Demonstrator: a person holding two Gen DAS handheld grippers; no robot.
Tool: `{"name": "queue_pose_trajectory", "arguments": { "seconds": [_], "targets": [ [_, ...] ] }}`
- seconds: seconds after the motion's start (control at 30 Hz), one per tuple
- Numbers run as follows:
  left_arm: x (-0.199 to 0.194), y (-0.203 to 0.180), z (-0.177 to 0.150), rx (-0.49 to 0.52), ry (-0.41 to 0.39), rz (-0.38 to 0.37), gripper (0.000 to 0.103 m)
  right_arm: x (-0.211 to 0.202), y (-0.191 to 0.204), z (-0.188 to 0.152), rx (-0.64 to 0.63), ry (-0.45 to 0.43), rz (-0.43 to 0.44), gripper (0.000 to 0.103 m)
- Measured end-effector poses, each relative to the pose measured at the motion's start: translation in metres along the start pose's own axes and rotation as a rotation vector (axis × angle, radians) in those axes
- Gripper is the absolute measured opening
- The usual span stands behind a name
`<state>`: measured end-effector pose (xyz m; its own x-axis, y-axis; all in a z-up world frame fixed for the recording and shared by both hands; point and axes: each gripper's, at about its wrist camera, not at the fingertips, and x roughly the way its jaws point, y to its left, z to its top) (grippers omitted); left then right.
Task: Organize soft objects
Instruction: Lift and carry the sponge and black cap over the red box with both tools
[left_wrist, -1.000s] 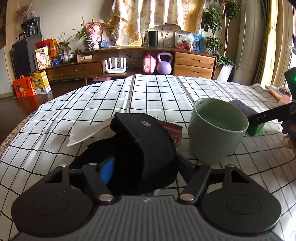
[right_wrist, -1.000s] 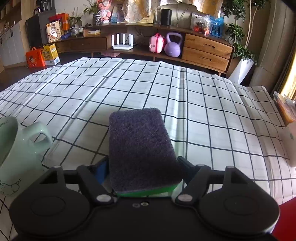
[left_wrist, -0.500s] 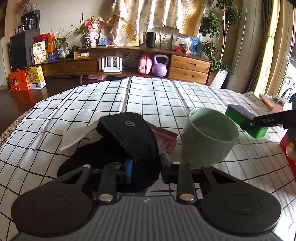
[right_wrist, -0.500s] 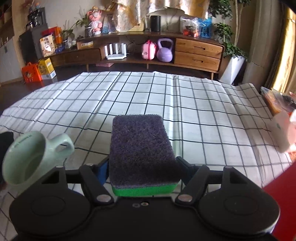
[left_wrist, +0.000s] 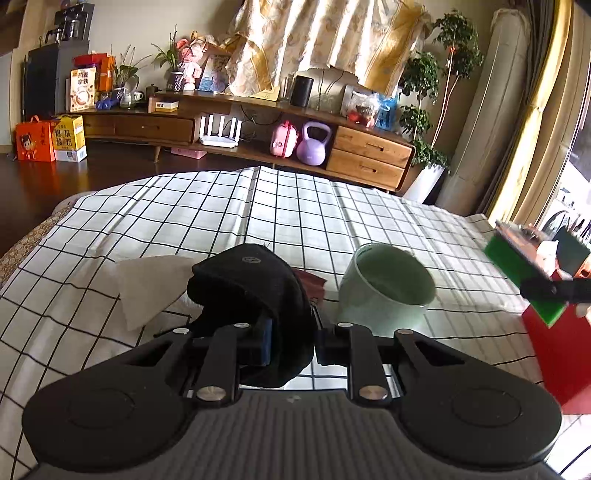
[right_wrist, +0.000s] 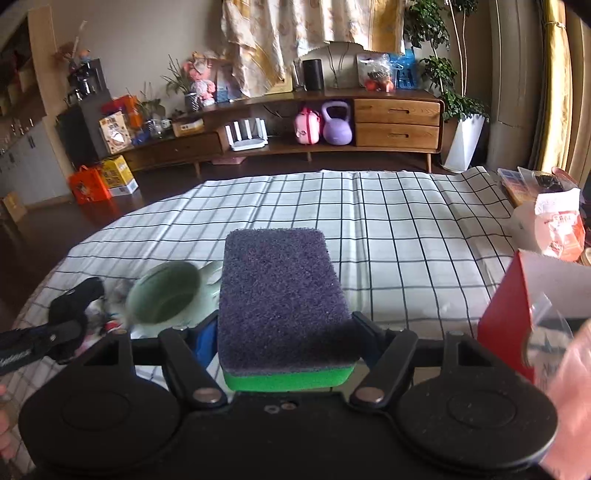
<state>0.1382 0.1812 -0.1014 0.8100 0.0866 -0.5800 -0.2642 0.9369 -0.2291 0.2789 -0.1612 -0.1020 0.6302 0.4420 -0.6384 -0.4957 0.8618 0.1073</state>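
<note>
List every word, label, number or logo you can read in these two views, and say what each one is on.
Nothing is sharp enough to quote.
black cap: a small round emblem, no legible letters.
yellow box on the floor: large Chinese characters, too blurred to read.
carton on the sideboard: Chinese print, too small to read.
plastic bag: red print, blurred.
</note>
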Motion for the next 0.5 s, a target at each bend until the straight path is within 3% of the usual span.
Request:
{"name": "queue_pose_trajectory", "arguments": {
  "seconds": [0.5],
  "targets": [
    [-0.049,-0.016,0.013,-0.07,-0.007,-0.158,0.019,-0.071,-0.008,-0.039,0.066,-0.041,0.045,0.072]
  ]
}}
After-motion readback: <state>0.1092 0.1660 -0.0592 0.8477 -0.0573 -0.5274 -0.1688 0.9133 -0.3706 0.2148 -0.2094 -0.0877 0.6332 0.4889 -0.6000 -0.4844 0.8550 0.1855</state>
